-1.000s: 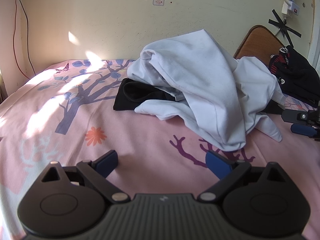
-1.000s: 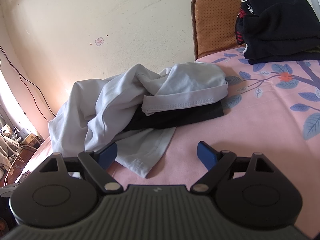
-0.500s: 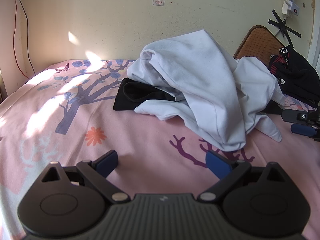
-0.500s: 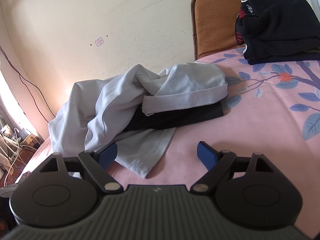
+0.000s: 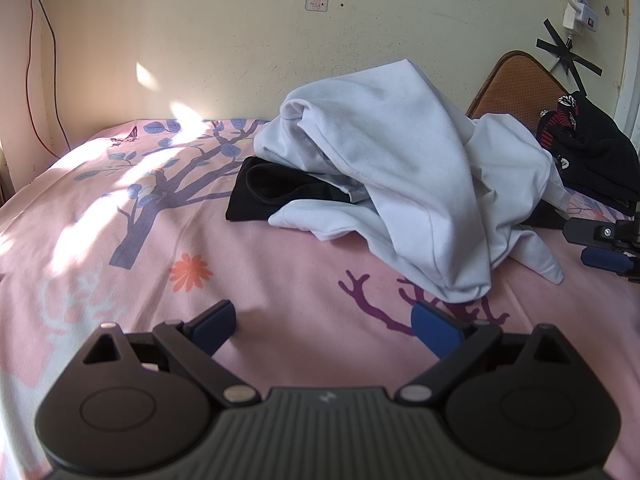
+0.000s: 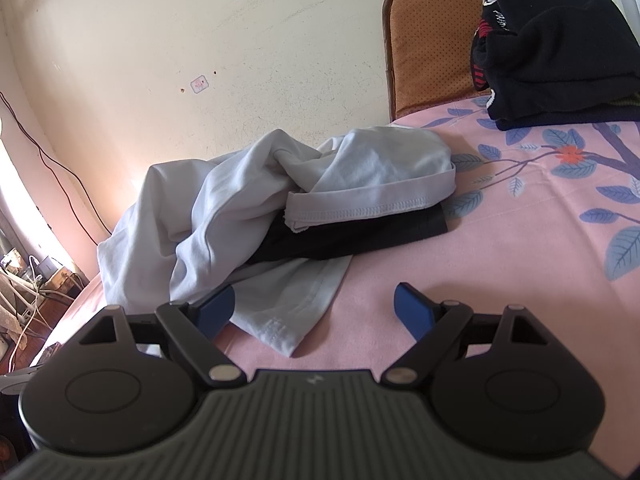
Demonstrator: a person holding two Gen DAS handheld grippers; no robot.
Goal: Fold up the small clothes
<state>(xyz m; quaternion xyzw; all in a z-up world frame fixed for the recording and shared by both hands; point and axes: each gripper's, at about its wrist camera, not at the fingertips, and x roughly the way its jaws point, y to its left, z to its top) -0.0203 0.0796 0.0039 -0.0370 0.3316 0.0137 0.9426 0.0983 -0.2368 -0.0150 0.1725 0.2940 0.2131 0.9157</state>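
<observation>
Left wrist view, change since a second ago: none; my left gripper (image 5: 322, 322) sits low over the bed (image 5: 120, 240) as before, jaws spread wide, nothing between them. Right wrist view: same; my right gripper (image 6: 314, 306) is likewise released and empty. Reading: folding has not begun, and no garment is yet picked.

Item: white garment (image 5: 400, 168), soft knit, crumpled into a tall heap ahead and right of my left gripper; stitched hem (image 6: 360, 210) showing. Its loose corner (image 6: 280, 320) lies between my right gripper's fingers, left finger just beside the cloth.

Item: black garment (image 5: 272, 188), matte and flat, pinned under the white one.

Item: dark clothes stack (image 6: 552, 48), far right ahead, apart.

Item: bedsheet, pink, printed with branches and leaves, smooth.

Item: orange chair back (image 6: 428, 48), perforated, against the wall.
</observation>
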